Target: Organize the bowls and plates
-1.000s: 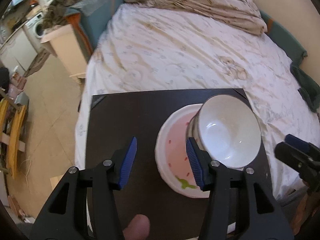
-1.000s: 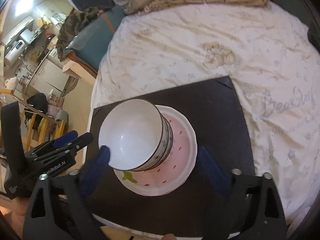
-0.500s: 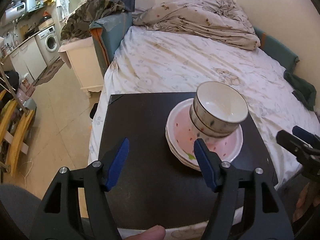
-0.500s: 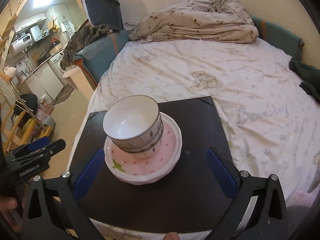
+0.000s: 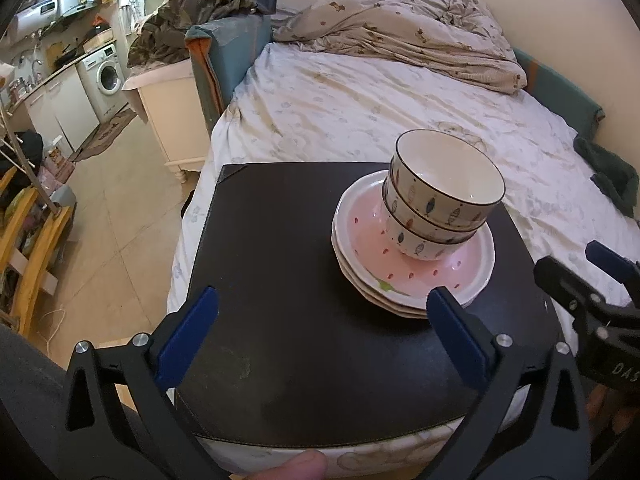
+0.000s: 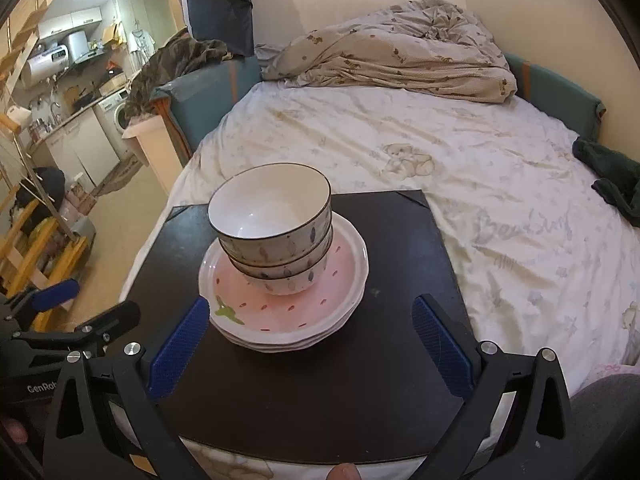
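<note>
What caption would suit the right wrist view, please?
Open right gripper before three nested white patterned bowls on stacked pink plates.

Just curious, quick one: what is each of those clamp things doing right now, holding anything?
Left gripper: open, just opened wider, holding nothing.
Right gripper: open, holding nothing.

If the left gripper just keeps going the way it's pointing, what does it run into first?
Probably the bare black board, left of the plate stack. The open left gripper has nothing between its fingers; only its right finger might graze the plates.
</note>
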Motion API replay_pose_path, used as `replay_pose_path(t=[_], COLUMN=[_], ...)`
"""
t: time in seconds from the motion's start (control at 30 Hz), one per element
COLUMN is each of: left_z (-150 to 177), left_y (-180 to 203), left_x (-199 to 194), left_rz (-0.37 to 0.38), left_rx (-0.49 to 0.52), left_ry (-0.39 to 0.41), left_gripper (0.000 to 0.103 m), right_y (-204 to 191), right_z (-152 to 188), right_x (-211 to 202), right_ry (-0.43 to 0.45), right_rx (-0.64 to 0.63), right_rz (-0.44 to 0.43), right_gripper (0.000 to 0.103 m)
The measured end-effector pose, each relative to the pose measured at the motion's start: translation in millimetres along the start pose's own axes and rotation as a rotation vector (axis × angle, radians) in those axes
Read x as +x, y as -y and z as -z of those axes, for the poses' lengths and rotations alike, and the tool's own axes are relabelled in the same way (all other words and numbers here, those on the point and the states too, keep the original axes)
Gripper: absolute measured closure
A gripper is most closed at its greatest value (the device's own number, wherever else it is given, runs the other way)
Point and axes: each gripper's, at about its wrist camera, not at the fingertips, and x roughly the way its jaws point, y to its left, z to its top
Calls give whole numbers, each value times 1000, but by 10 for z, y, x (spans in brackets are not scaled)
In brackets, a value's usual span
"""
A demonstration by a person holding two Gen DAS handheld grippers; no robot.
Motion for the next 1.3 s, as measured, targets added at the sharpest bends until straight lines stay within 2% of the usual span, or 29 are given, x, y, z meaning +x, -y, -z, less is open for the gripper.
replay_pose_path(t=[0.1,0.47,1.3], left_z=[-7,-12,-56], left_y=[7,45,44], left_x=[-4,-25,-31], left_rz=[-4,23,38], left_rx=[5,17,3], left_ry=[7,2,1], left_gripper=[0,0,0], right_y=[-24,16,46], right_z=[15,44,37], right_x=[18,50,83], right_ry=[2,-21,-33], right_rx=[-24,-7,8], right_rz=[29,45,44], right_gripper=[0,0,0])
